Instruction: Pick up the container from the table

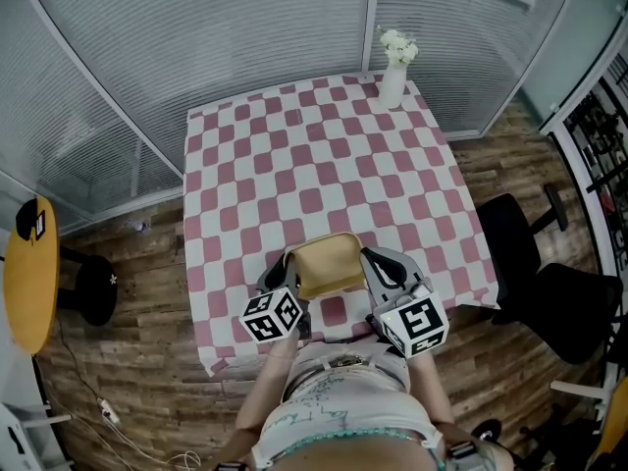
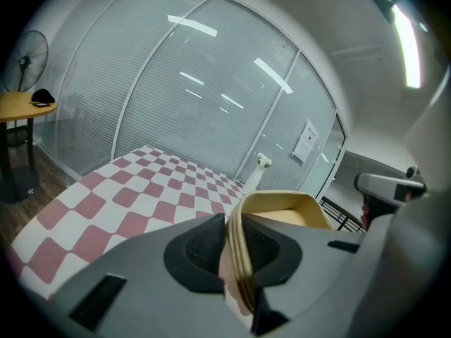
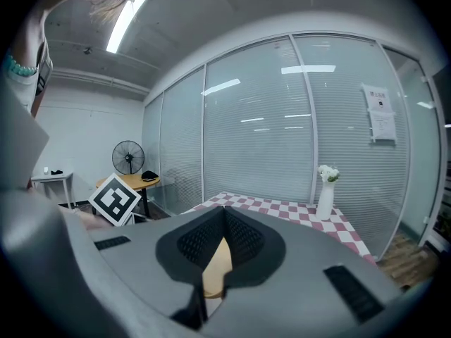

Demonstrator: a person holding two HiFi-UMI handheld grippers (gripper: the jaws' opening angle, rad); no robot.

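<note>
**Q:** Where does the container lie relative to the jaws?

**A:** Above the table's (image 1: 324,155) near edge, the container (image 1: 327,263) spans side to side between both grippers. The left gripper (image 2: 236,252) jaws are nearly closed, pinching its left wall. The right gripper (image 3: 222,248) jaws pinch the right wall. Raise both evenly.

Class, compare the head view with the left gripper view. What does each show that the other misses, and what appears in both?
Only the head view shows the black office chair and the person's torso.

Only the left gripper view shows the standing fan and the ceiling light. It also shows close up that the left gripper has its jaws closed on the rim of the tan container.

Both views show the container, the checked table, the white vase of flowers and the yellow side table.
</note>
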